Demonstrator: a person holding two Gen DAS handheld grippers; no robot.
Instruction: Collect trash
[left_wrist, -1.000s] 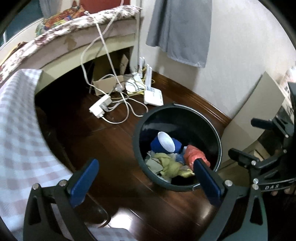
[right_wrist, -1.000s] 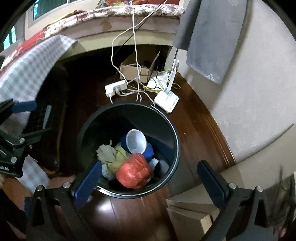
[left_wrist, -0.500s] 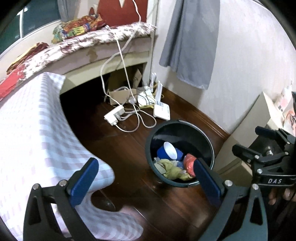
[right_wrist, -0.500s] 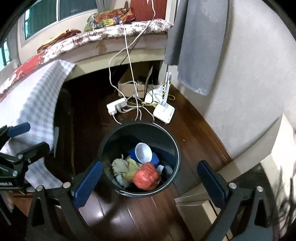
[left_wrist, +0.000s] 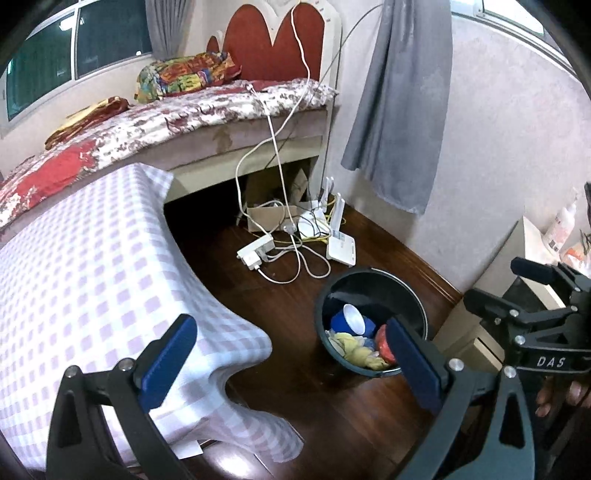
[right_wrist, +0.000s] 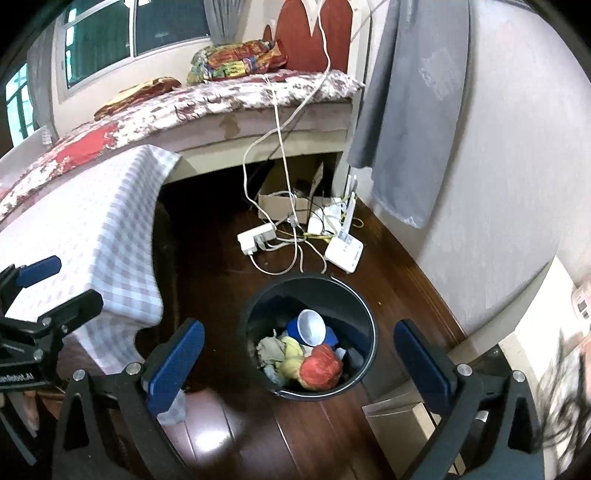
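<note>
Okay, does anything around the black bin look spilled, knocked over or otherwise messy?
Nothing is spilled: the round black bin stands upright with a blue paper cup, a crumpled red bag and yellowish wrappers inside. The one untidy spot is the tangle of white cables around the white power strip on the dark wooden floor.

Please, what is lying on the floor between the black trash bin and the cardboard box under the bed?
In both views: a white power strip, a white router and tangled white cables on dark wooden floor, between the black round trash bin and the brown cardboard box.
</note>
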